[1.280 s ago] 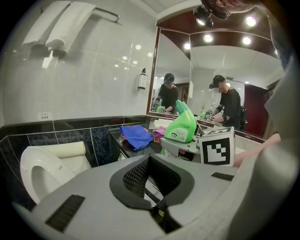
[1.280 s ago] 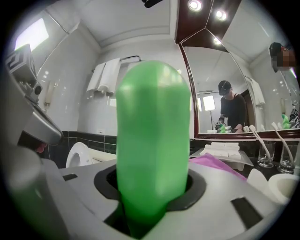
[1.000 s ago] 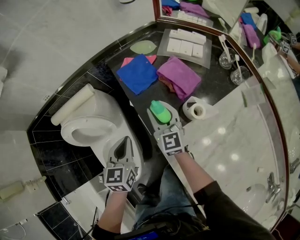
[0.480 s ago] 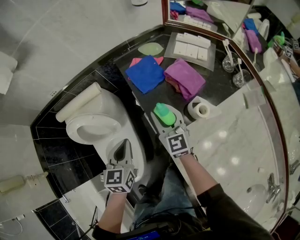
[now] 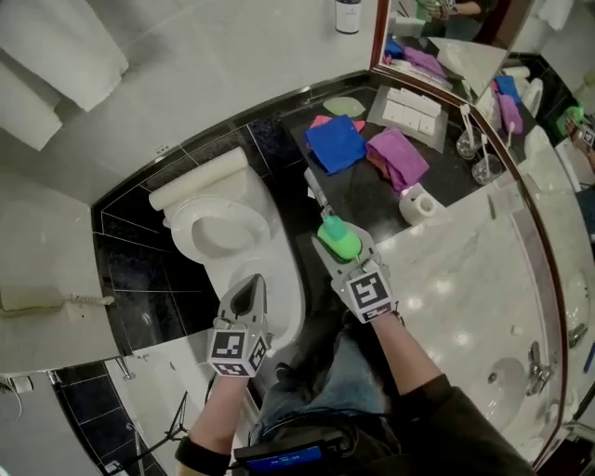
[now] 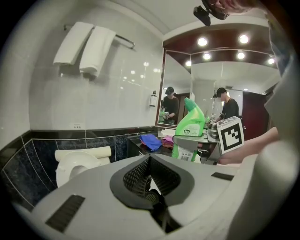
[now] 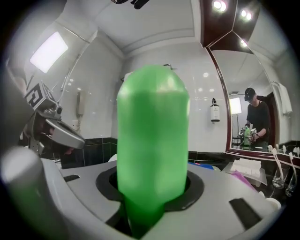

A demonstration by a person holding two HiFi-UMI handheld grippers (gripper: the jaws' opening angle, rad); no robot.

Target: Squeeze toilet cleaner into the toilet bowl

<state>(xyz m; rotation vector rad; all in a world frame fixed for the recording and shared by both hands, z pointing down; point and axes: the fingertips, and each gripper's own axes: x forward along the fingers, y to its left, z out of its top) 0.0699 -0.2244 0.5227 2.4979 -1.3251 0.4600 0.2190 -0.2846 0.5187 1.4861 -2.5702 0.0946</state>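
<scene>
Right gripper [image 5: 337, 232], clamped on bottle [image 5: 342, 244], now nearer bowl [image 5: 188, 232]; left gripper [image 5: 252, 280] pressed together, empty. Squeeze still pending.

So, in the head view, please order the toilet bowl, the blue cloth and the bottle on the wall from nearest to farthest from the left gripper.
From the left gripper:
1. Toilet bowl, directly ahead of its tips.
2. Blue cloth, ahead and to the right, on the black counter.
3. Wall bottle, at the view's top edge, beyond the cloth.
</scene>
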